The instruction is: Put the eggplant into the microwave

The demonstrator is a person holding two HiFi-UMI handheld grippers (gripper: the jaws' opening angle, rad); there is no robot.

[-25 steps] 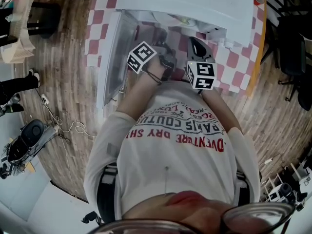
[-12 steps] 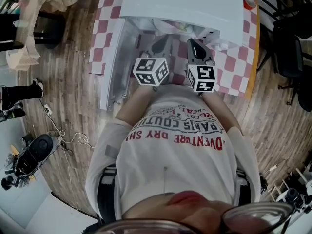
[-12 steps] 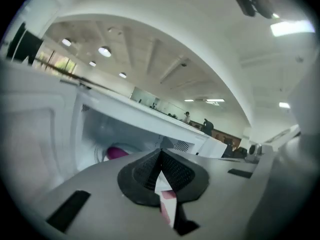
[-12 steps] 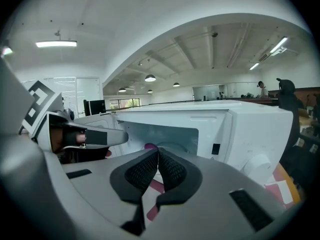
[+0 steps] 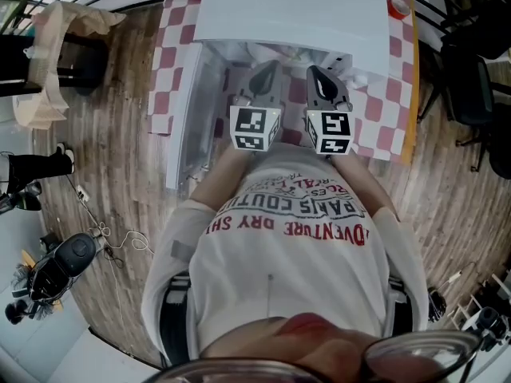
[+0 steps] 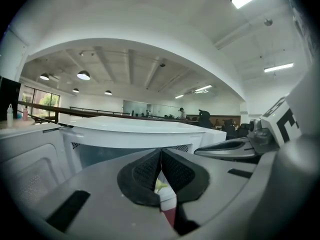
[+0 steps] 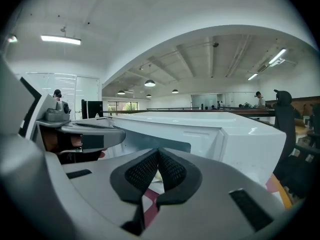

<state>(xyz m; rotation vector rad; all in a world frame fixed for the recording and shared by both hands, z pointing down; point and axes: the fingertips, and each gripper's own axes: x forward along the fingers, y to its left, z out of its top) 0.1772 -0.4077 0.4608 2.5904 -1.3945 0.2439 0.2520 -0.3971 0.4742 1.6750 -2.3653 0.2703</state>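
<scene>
The left tongs were squeezed shut with nothing in them. The right tongs were shut and empty too. The eggplant could not be seen in any view, so I cannot tell where it was. Both tongs were held side by side, just in front of the open mouth of the white microwave. Its door stood open on the left side. The microwave sat on a red and white checked cloth, above a wooden floor.
</scene>
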